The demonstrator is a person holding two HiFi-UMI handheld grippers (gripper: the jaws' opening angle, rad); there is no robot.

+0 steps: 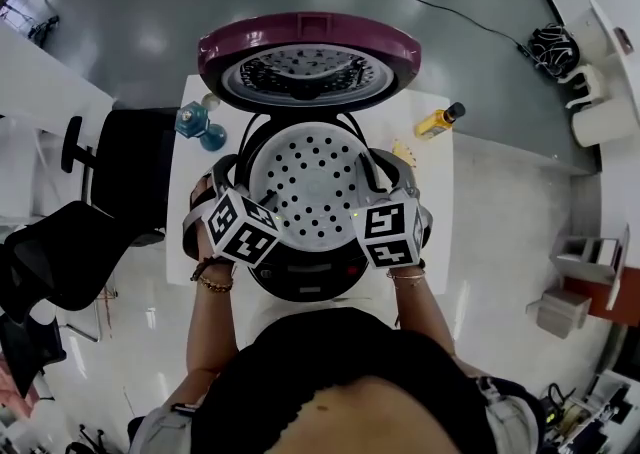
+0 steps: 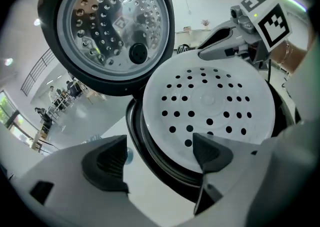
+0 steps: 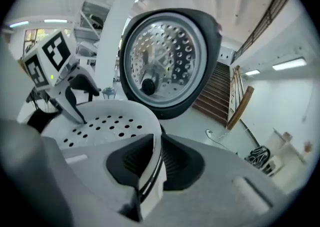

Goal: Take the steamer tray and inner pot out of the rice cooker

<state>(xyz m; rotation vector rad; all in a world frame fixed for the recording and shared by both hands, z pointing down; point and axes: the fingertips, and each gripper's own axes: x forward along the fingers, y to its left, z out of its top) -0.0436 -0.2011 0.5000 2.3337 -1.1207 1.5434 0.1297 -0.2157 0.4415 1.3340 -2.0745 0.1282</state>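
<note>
Steamer tray (image 1: 312,182) | rim clamped between right fingers (image 3: 131,163) | left fingers (image 2: 107,161) apart, near rim

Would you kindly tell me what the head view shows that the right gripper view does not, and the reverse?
Only the head view: a yellow bottle on the white table, and a bracelet on the person's left wrist. Only the right gripper view: the right gripper with its jaws shut on the rim of the steamer tray, and a staircase beyond. Both: the perforated tray, the open lid and the left gripper.
</note>
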